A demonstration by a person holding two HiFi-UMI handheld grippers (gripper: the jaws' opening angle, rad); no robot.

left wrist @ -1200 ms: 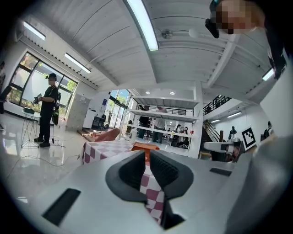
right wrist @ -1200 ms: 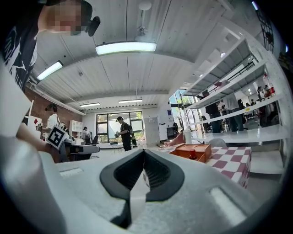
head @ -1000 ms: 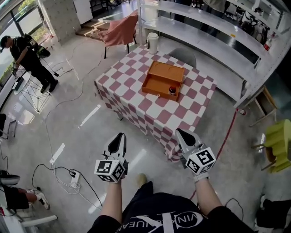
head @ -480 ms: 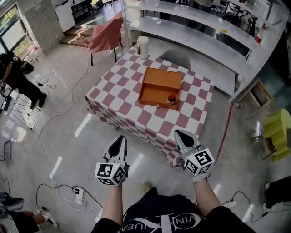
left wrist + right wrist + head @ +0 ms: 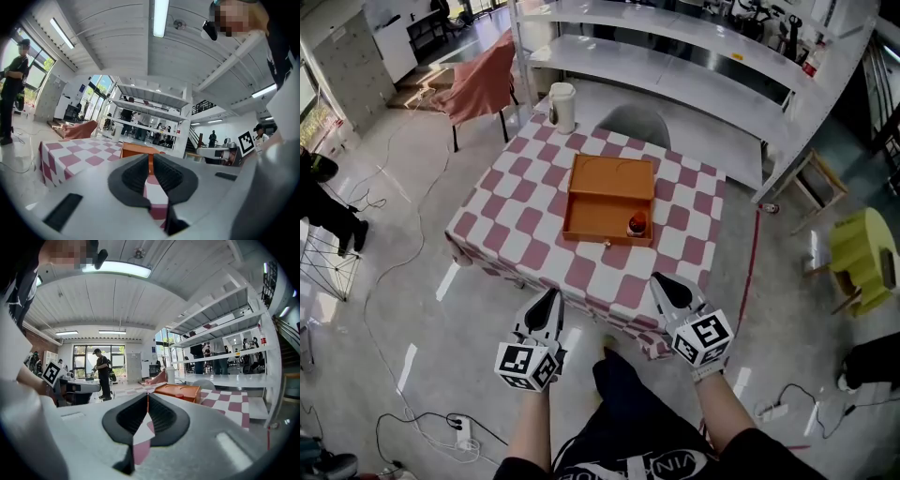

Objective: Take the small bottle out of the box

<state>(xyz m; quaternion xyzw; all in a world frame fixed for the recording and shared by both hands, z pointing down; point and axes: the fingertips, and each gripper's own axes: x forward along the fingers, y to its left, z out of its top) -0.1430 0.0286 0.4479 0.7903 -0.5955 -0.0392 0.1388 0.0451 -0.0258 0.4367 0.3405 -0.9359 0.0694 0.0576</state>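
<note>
You had closed on the square table under its red-and-white chequered cloth over the last second. A moment before, it sat far up the head view with bare floor between you and it. Now its near edge lay just ahead of both grippers. The shallow, open orange box stood about the middle of the cloth. The small bottle with the dark red top was inside it, upright in the near right corner, close to the front wall as far as I could tell. Nothing on the table had been touched (the white lidded cup at the far corner and the grey chair behind the table kept their places).

Your left gripper and right gripper were both carried low, short of the cloth's edge. Their jaws were clenched to a thin slit with nothing between them, and each gripper view showed only the table beyond. So the change was approach only, and the task itself had not begun. I judged the right gripper the nearer one to the bottle's corner. You would have needed to spread its jaws before reaching over the front wall, since the bottle stood close to the box's sides and seemed to leave little room for a pad.
</note>
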